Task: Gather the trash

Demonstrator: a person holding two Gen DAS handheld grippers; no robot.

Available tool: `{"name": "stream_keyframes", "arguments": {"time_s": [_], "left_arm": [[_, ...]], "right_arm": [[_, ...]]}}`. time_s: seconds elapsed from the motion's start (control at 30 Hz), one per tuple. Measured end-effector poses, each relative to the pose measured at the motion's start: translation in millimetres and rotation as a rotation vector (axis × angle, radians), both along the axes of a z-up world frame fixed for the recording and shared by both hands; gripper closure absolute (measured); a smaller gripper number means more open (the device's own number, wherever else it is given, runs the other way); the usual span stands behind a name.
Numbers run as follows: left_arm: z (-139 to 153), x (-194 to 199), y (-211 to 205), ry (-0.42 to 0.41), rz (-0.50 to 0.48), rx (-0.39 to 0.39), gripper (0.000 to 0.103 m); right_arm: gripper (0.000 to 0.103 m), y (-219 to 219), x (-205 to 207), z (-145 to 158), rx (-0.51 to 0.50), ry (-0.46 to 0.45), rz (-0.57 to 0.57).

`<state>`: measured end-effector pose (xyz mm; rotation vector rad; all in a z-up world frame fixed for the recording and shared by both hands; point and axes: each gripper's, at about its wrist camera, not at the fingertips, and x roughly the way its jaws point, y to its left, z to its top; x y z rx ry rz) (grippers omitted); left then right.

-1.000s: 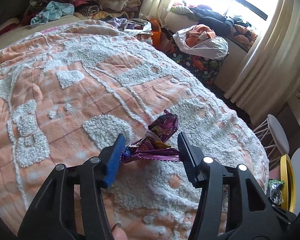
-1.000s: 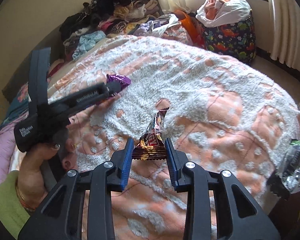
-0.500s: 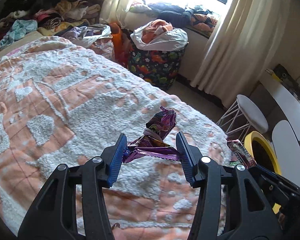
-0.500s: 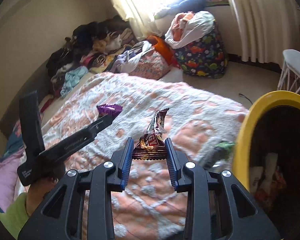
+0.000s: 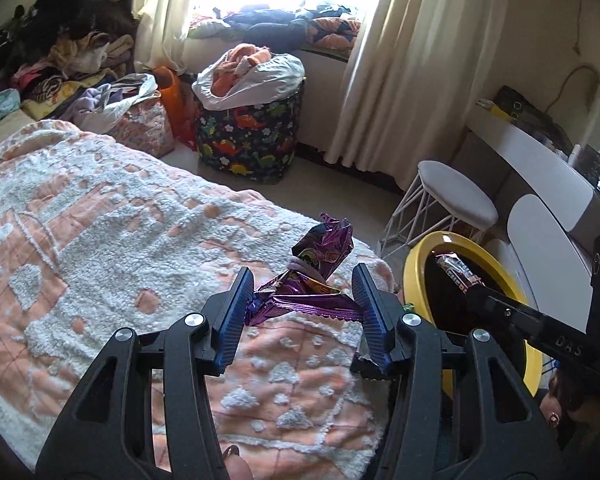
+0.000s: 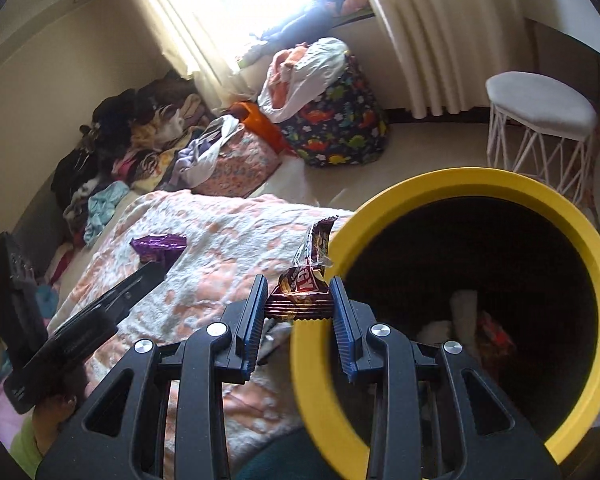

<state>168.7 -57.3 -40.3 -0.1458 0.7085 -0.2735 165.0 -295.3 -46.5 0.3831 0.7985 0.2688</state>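
My left gripper (image 5: 303,303) is shut on a crumpled purple foil wrapper (image 5: 312,276) and holds it above the foot end of the bed (image 5: 100,240). The wrapper (image 6: 158,245) and the left gripper also show in the right wrist view. My right gripper (image 6: 298,307) is shut on a brown candy wrapper (image 6: 302,288) and holds it over the near rim of a yellow-rimmed bin (image 6: 452,178). The bin (image 5: 414,256) stands beside the bed, with the right gripper and its wrapper (image 5: 458,274) over the opening. Some trash lies inside the bin.
A white wire stool (image 5: 454,200) and a white desk (image 5: 540,160) stand right of the bin. A dinosaur-print laundry bag (image 5: 252,136) stands by the curtains (image 5: 412,60). Piles of clothes (image 5: 60,68) lie at the back left.
Both grippers have swung right, off the bed's middle toward the bin, each still holding its wrapper. The right gripper now hangs over the bin's rim.
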Motion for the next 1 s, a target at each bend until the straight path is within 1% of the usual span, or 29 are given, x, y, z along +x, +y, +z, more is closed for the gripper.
{"name": "stream_keyframes", "arguments": {"time_s": [0.2,0.47,0.5,0.6,0.73,0.77,0.83,0.87,0.9,0.93,0.97,1.0], "left_arm": [[4,-8,-29,-0.008,-0.078,0.012,0.060],[4,-18,-75,-0.009,-0.204,0.037,0.059],[4,-19,-81,-0.009,-0.217,0.042,0.059],[1,-22,-98,-0.004,-0.264,0.056,0.057],[-5,-27,-120,0.002,-0.318,0.071,0.054],[-6,-27,-124,0.000,-0.327,0.076,0.051],[-8,-29,-130,-0.007,-0.345,0.082,0.046],[-9,-30,-130,-0.007,-0.345,0.084,0.041],[-9,-30,-131,-0.006,-0.344,0.084,0.035],[-10,-32,-130,-0.007,-0.341,0.081,0.033],[-10,-33,-129,-0.009,-0.336,0.080,0.027],[-9,-34,-127,-0.014,-0.329,0.080,0.023]], "right_arm": [[0.073,-31,-4,-2,0.006,0.007,-0.070],[0.071,-73,-11,-9,0.037,0.053,-0.160],[0.069,-78,-12,-10,0.044,0.060,-0.171],[0.055,-90,-17,-10,0.051,0.060,-0.204],[0.049,-102,-27,-5,0.039,0.048,-0.242],[0.048,-106,-30,-4,0.036,0.045,-0.250],[0.044,-112,-37,0,0.020,0.036,-0.266],[0.042,-115,-40,2,0.009,0.033,-0.274],[0.039,-117,-45,5,-0.002,0.025,-0.284],[0.036,-118,-48,7,-0.014,0.016,-0.289],[0.034,-119,-52,10,-0.028,0.006,-0.290],[0.028,-118,-57,13,-0.046,-0.009,-0.288]]}}
